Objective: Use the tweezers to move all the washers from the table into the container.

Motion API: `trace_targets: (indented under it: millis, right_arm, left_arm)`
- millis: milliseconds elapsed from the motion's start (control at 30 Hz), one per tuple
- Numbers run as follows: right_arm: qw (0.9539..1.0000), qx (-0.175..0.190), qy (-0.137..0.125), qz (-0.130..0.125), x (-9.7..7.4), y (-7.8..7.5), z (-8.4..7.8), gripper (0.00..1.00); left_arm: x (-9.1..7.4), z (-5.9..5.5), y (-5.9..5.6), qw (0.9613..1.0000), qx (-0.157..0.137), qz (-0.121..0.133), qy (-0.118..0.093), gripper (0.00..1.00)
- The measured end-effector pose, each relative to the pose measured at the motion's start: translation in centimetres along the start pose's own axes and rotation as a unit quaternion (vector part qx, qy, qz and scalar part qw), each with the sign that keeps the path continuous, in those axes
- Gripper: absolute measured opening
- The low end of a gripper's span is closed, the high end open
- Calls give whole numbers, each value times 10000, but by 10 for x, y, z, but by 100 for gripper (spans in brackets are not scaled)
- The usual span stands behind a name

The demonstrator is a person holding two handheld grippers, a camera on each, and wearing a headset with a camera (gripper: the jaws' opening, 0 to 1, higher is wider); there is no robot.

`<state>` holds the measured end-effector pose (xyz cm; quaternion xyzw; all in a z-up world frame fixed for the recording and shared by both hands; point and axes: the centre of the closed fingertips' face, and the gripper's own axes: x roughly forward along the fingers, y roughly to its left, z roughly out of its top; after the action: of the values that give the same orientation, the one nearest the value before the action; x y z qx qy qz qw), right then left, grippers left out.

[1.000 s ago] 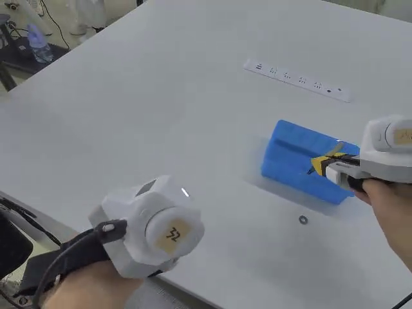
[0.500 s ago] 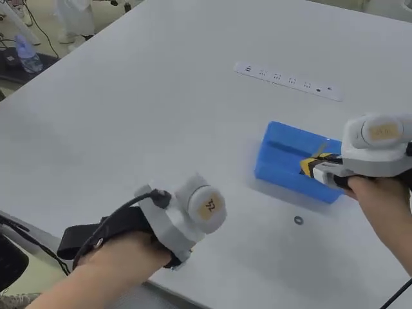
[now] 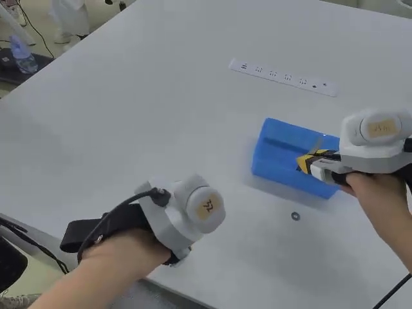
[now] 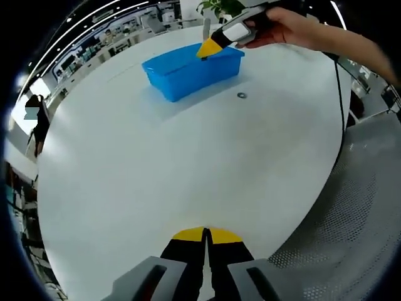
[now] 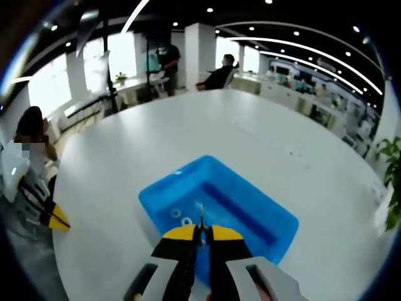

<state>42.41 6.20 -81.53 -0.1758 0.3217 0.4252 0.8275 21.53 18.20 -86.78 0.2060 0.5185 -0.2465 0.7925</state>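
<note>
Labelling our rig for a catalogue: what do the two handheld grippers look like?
Both the left gripper and right gripper have rounded white housings, each with a round tan label on the back cap, and black jaws tipped yellow. A black cable leaves the left one.

The head view is taken from above and behind, angled forward and down over the white tabletop [image 3: 161,96]. The left gripper view is set low at the table's near side and faced across it, with the blue rectangular plastic container [image 4: 188,72] seen far off. The right gripper view is held close above that container and directed down into it along the thin metal tweezers [image 5: 201,216]. The container is shared by all three views. The small metal washer [image 3: 295,216] beside it is shared by the head and left gripper views.
</note>
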Motion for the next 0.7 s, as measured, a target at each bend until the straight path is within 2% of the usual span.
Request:
trace_targets:
  millis: [33,67,133,233,267,300,400,433,500,533,567,600,667,700]
  right_arm:
    - [10000,-45,0,-14,-1,1,0,3]
    - [10000,-47,-3,-20,-1,1,0,3]
    - [10000,-37,-49,8,-4,3,2,3]
    - [9999,33,-152,11,-14,2,7,4]
    - [9998,56,-165,3,-14,2,5,4]
    - [9998,82,-206,11,-17,1,6,4]
    - [9995,168,-265,-4,-23,-1,11,4]
    - [9995,187,-269,-11,-24,-2,11,4]
    - [9991,263,-337,-9,-26,-2,13,4]
    - [9987,315,-410,7,-31,-2,16,4]
    - [9984,344,-453,3,-35,-2,18,4]
    - [9981,362,-494,-11,-40,-2,20,4]
    - [9973,382,-628,-58,-52,-1,26,4]
    - [9969,388,-681,-64,-57,0,28,4]
  left_arm:
    - [0,1,0,9997,249,42,-46,0]
    - [0,3,0,9992,364,119,-83,0]
    - [0,3,-2,9996,196,186,-40,0]
    - [-1,3,-2,9995,228,221,23,0]
    - [-1,3,-2,9996,142,236,39,0]
    - [0,3,-2,9998,-64,193,10,0]
    - [-1,4,-2,9997,-213,101,-103,1]
    - [-2,5,-4,9990,-408,59,-148,2]
    - [-2,7,-8,9963,-795,-156,-282,12]
    - [-3,11,-16,9922,-1107,-429,-387,18]
    - [-4,12,-17,9898,-1264,-495,-424,25]
    - [-6,13,-19,9887,-1317,-515,-496,28]
    - [-8,11,-19,9904,-1198,-449,-533,31]
    - [-9,12,-20,9896,-1229,-478,-582,33]
